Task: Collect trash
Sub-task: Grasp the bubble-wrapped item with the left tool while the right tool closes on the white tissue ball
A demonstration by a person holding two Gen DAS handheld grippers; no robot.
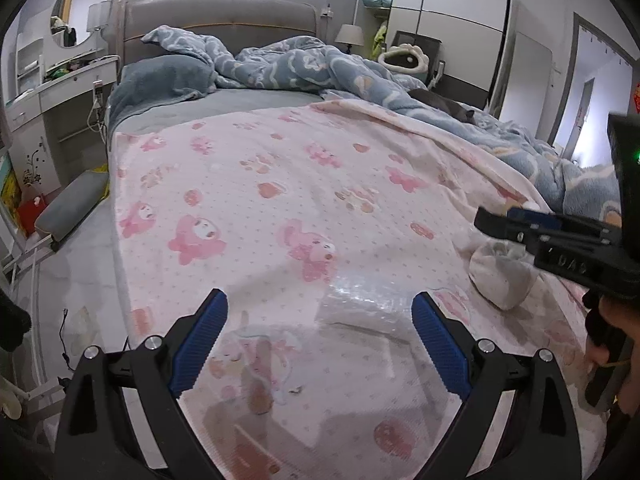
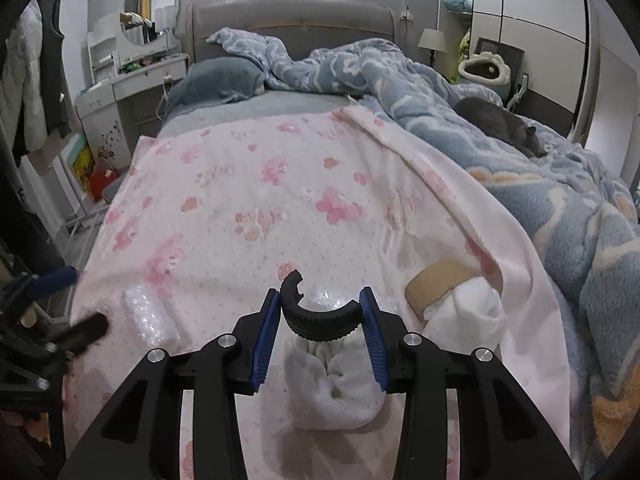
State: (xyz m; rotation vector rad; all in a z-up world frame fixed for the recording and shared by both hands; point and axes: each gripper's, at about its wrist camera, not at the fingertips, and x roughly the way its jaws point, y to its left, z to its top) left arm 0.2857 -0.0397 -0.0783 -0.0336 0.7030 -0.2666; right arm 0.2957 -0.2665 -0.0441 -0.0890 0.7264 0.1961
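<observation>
The right gripper (image 2: 322,322) is closed on a black ribbed arc (image 2: 316,320), a curved piece like part of a small tyre, its blue pads pressing the arc's two ends. It looks light and rubbery, stiff enough to keep its curve yet likely to flex or spring out if squeezed hard; the ridged outer face gives good purchase, so the hold across the ends seems sound. One end of the arc is notched and sticks up above the left pad.

Taking the white sock bundle (image 2: 332,392) as landmark: the arc hangs just above its far side, a cardboard roll (image 2: 434,280) lies to its right touching another white wad (image 2: 464,316), and a bubble-wrap roll (image 2: 150,316) lies well to its left on the pink blanket (image 2: 260,184).

The left gripper (image 1: 320,340) stands wide open and empty, the bubble-wrap (image 1: 362,308) between its pads, nearer the right one; whether that pad touches it is hard to tell. The wrap is soft, very light and crushable, best pinched across its middle
</observation>
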